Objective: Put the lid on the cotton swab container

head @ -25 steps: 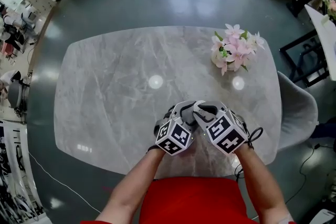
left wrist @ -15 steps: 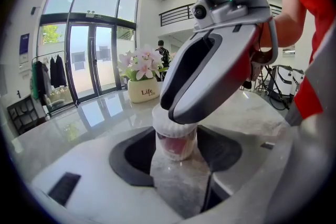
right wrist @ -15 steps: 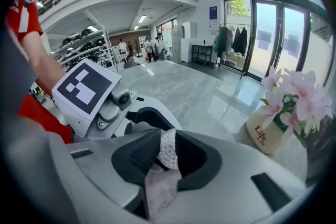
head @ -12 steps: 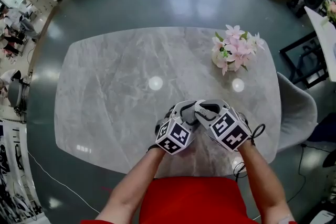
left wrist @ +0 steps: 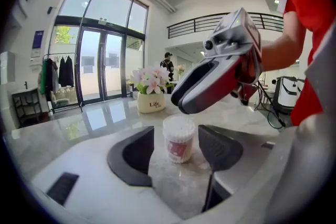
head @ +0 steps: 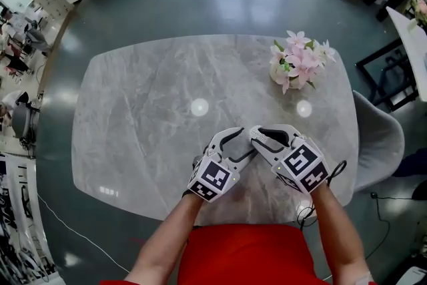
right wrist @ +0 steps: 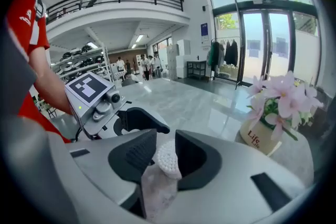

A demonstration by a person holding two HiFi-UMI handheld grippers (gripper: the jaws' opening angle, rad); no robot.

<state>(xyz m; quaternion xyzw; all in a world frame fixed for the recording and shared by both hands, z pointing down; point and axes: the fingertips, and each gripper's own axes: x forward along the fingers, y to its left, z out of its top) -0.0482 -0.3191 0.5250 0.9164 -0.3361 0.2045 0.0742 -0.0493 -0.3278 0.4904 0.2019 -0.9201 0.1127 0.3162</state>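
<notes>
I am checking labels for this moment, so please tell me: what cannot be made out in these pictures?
1. Head view: the cotton swab container is hidden under the left gripper and right gripper, whose jaws are opening with it between them.
2. Both gripper views: whether a clear lid sits over the swab tips is too small to tell.
3. Left gripper view: the print on its red label is blurred.

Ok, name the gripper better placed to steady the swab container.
Left, probably: the swab container stands between the left gripper's opening jaws, level with its sides. The right gripper, jaws also opening, straddles only its top.
</notes>
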